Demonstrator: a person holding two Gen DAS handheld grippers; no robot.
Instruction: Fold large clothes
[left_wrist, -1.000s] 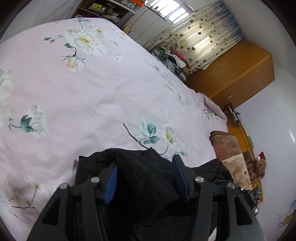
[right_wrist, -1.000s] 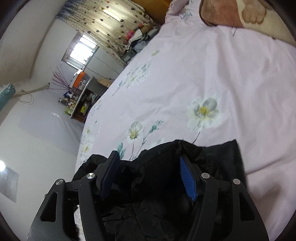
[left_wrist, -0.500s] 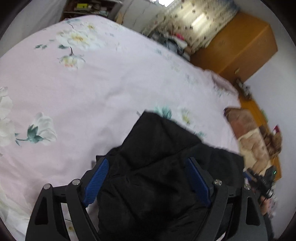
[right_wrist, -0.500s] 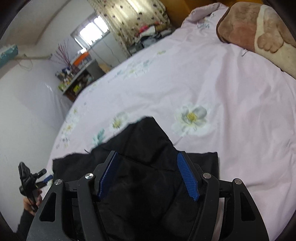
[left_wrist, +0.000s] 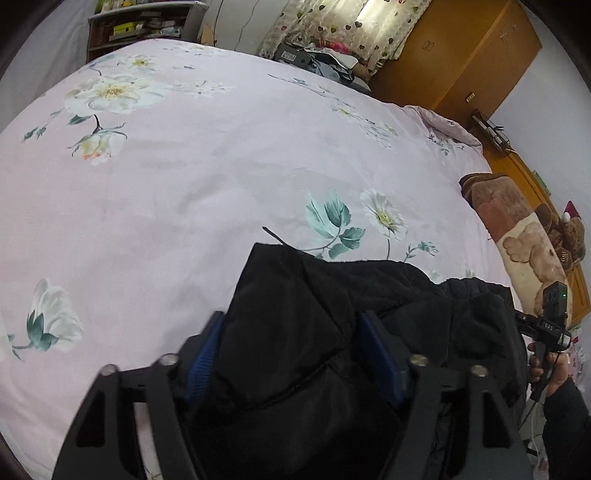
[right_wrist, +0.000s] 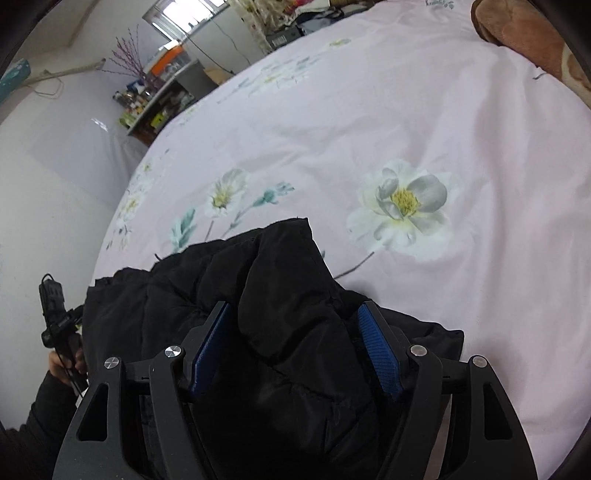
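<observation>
Left wrist view: the left gripper (left_wrist: 295, 354) has its jaws closed onto a thick bunch of the black jacket (left_wrist: 369, 302), which spreads toward 3 o'clock over the near edge of the bed (left_wrist: 221, 166).

Right wrist view: the right gripper (right_wrist: 295, 350) likewise has its jaws clamped on a padded fold of the jacket (right_wrist: 280, 266); the rest trails toward 9 o'clock on the bed (right_wrist: 424, 122).

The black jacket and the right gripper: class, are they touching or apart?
Touching. The right wrist view shows the black jacket bunched between the right gripper fingers, the fabric pressing against both blue pads.
</observation>
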